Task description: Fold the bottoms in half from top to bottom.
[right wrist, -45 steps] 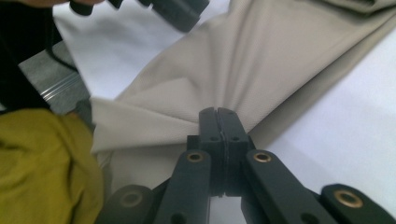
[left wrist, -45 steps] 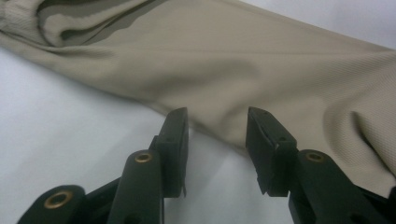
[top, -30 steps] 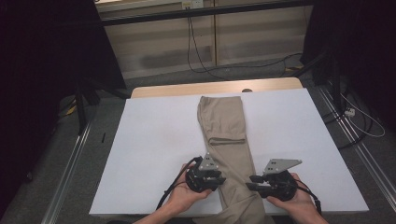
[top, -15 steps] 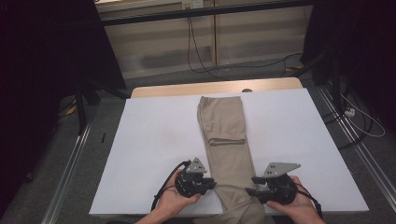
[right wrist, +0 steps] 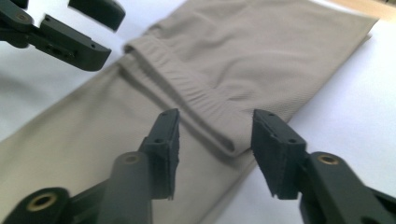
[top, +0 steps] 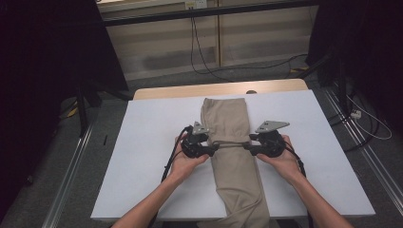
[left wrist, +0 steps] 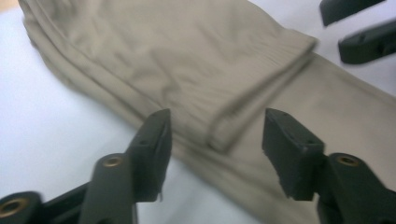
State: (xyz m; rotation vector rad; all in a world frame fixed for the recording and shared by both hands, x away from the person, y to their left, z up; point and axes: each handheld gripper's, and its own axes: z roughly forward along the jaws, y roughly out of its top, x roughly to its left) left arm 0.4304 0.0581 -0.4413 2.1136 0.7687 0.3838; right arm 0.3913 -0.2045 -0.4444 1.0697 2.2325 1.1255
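Beige trousers (top: 235,180) lie lengthwise down the middle of the white table (top: 142,156). Their far part is doubled back, and the ribbed end of that top layer (left wrist: 275,60) (right wrist: 187,88) runs across mid-table. My left gripper (top: 216,146) (left wrist: 217,123) is at the left end of that edge. Its jaws have just been opening and now stand apart with the fold's corner between them, untouched. My right gripper (top: 248,146) (right wrist: 215,123) faces it from the right; its jaws have also been opening and stand apart around the other corner without pressing it.
The trousers' near end hangs over the table's front edge (top: 247,216). A strip of wooden tabletop (top: 166,91) shows behind the white cover. Cables (top: 204,57) lie on the floor beyond, and metal rails (top: 71,175) run along both sides.
Both hands have moved away from the table's near edge up to the folded edge at mid-table. The left jaws have spread noticeably wider. The trousers lie as before.
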